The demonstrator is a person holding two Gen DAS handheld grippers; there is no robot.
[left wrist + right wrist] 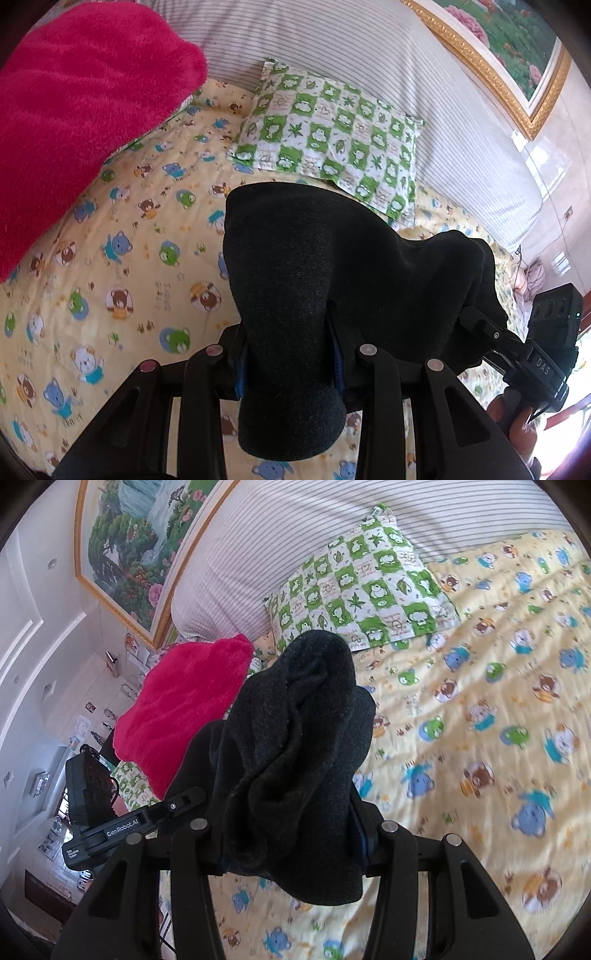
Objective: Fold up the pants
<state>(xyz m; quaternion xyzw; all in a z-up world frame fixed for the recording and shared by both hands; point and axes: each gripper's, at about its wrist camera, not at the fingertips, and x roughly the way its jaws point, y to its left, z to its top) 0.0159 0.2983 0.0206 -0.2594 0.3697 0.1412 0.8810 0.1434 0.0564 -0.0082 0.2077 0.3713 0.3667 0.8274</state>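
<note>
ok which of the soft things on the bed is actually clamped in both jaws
The black pants, bunched between both sets of jaws. The pink fluffy blanket and green checked pillow lie untouched on the bed.

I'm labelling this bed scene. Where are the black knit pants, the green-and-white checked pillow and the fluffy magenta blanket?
Black knit pants [295,266], left wrist view: bunched fabric above the jaws.
Green-and-white checked pillow [328,136], left wrist view: middle.
Fluffy magenta blanket [184,709], right wrist view: middle.
</note>
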